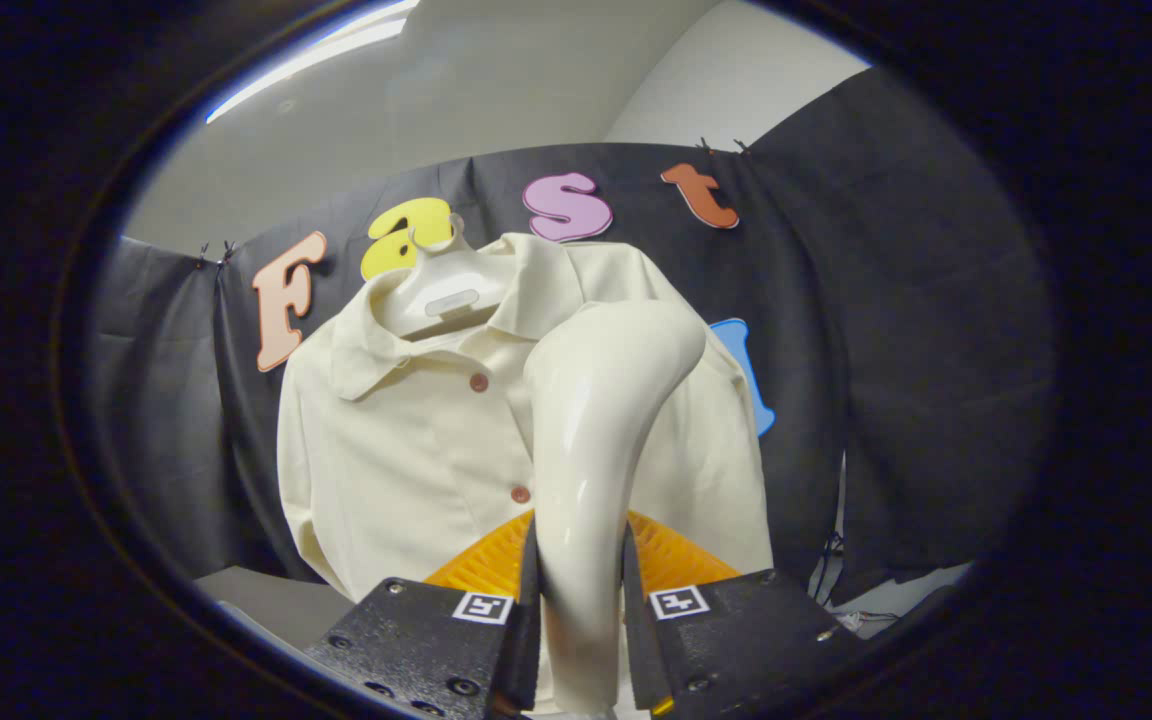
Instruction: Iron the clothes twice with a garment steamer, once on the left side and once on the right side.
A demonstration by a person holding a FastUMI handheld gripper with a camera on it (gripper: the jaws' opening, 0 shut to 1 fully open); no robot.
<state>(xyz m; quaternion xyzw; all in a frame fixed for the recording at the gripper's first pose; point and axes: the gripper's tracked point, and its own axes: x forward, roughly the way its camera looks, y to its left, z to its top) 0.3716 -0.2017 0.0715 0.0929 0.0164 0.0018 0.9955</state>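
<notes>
A cream collared shirt point(406, 440) with small brown buttons hangs on a white hanger point(441, 285) against the booth's black wall. My gripper point(581, 590) is shut on the glossy cream handle of the garment steamer point(591, 430), both fingers pressing its sides. The steamer rises between the fingers and curves toward the shirt's right side, its head up near the right shoulder. The head's face is turned away from me, so whether it touches the cloth I cannot tell. The steamer hides part of the shirt's right front.
The black cloth wall point(896, 330) stands behind and to the right of the shirt. A pale surface point(266, 600) shows low beside the left finger. Cables point(836, 570) hang low at the right.
</notes>
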